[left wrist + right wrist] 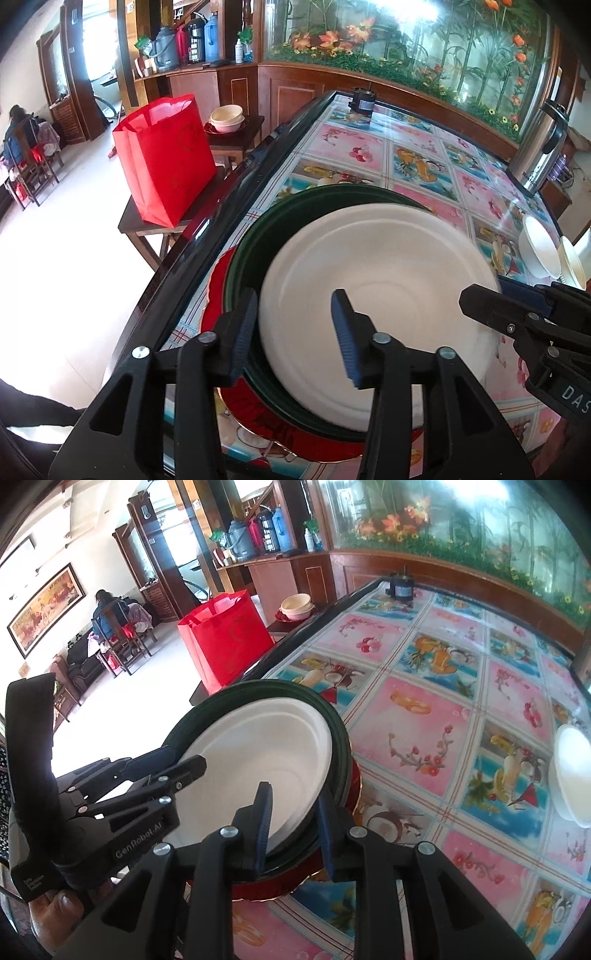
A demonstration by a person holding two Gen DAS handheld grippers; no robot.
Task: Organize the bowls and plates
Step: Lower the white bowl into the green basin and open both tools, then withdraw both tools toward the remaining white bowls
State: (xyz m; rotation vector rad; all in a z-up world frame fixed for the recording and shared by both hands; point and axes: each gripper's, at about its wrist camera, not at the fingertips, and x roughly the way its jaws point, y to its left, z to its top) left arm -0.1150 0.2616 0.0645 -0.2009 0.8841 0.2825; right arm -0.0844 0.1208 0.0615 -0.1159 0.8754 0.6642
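Note:
A white plate [373, 266] lies tilted on a dark green plate [251, 243], which sits on a red plate [218, 273] near the table's left edge. My left gripper [295, 332] is open, its fingers astride the white plate's near-left rim. My right gripper [291, 830] straddles the near rims of the white plate [258, 753] and green plate [340, 746], jaws narrowly apart; whether it pinches them is unclear. The red plate [284, 886] shows beneath. The right gripper also shows in the left view [491, 299], the left gripper in the right view [184, 762].
White bowls [543, 251] stand at the table's right; one shows in the right view [572, 771]. A steel thermos [543, 151] and a small black device [364, 101] sit at the far side. A red bag [166, 158] and stacked bowls [227, 118] rest on stools left of the table.

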